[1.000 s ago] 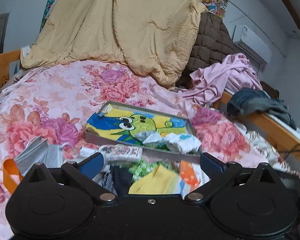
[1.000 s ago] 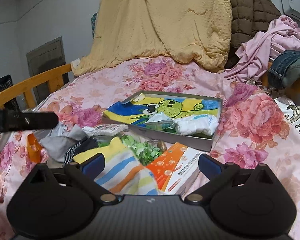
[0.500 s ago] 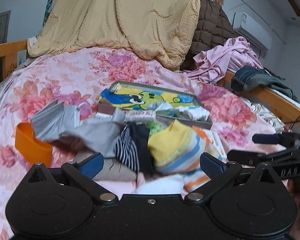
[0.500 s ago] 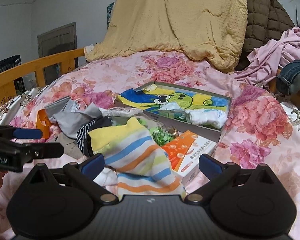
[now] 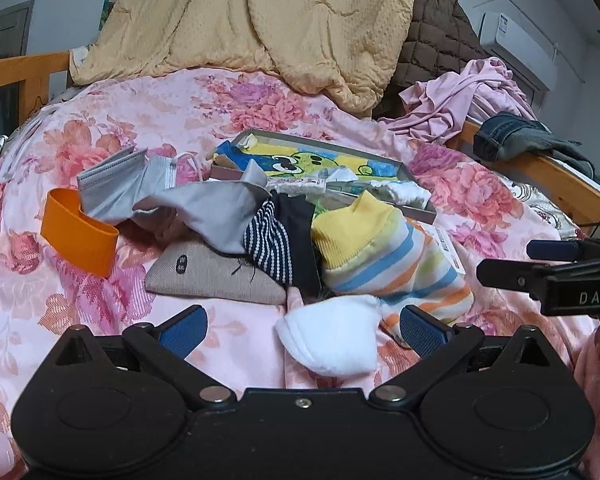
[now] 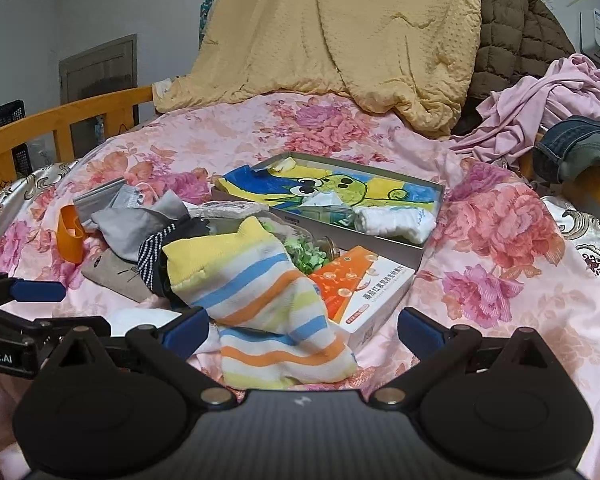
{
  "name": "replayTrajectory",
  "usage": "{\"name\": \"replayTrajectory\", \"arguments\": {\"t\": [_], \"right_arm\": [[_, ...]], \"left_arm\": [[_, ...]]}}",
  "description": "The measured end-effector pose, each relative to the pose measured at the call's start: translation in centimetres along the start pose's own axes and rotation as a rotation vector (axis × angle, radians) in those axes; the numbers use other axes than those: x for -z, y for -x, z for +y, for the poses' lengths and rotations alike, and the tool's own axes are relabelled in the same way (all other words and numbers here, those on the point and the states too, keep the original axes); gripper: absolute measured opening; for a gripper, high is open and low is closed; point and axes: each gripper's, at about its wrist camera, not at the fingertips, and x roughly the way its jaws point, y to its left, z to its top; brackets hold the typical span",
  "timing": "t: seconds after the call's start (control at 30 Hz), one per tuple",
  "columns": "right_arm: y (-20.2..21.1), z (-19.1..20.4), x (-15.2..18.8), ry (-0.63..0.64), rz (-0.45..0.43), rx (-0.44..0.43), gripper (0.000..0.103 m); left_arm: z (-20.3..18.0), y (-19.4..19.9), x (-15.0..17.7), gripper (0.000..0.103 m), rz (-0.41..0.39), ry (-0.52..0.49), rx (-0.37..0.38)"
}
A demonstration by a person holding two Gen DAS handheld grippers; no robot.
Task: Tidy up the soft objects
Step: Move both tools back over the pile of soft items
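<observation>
A pile of soft things lies on the pink floral bedspread [image 5: 148, 120]: a yellow striped sock [image 5: 384, 256] [image 6: 260, 296], a white sock [image 5: 332, 336], a navy striped sock [image 5: 276, 240], grey cloth [image 5: 216, 208] and a beige pouch [image 5: 212, 272]. My left gripper [image 5: 302, 326] is open just short of the pile, the white sock between its fingers. My right gripper [image 6: 302, 326] is open too, with the striped sock's toe between its blue pads. A grey tray [image 5: 400, 168] [image 6: 440, 200] behind the pile holds a cartoon cloth [image 6: 332, 188] and folded white cloth [image 6: 396, 220].
An orange cup sleeve [image 5: 76, 236] and grey masks [image 5: 116, 184] lie left of the pile. An orange and white carton [image 6: 364, 284] sits right of the striped sock. Blankets [image 5: 252, 20] are heaped at the back, with pink clothes [image 5: 468, 96] and jeans [image 5: 512, 136] over the wooden rail [image 5: 560, 188].
Both grippers have pulled back and down from the tray, so the pile now shows fully. The white sock has come into the left view. Both stay open.
</observation>
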Motion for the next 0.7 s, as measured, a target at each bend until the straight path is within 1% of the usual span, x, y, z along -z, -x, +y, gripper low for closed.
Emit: {"name": "replayTrajectory", "arguments": {"t": [0.4, 0.7], "right_arm": [[-0.8, 0.3, 0.1, 0.013, 0.024, -0.002, 0.102], [-1.0, 0.1, -0.2, -0.010, 0.008, -0.011, 0.102]], "left_arm": [[-0.4, -0.8, 0.2, 0.102, 0.028, -0.027, -0.016], [-0.8, -1.4, -0.1, 0.102, 0.016, -0.044, -0.027]]}}
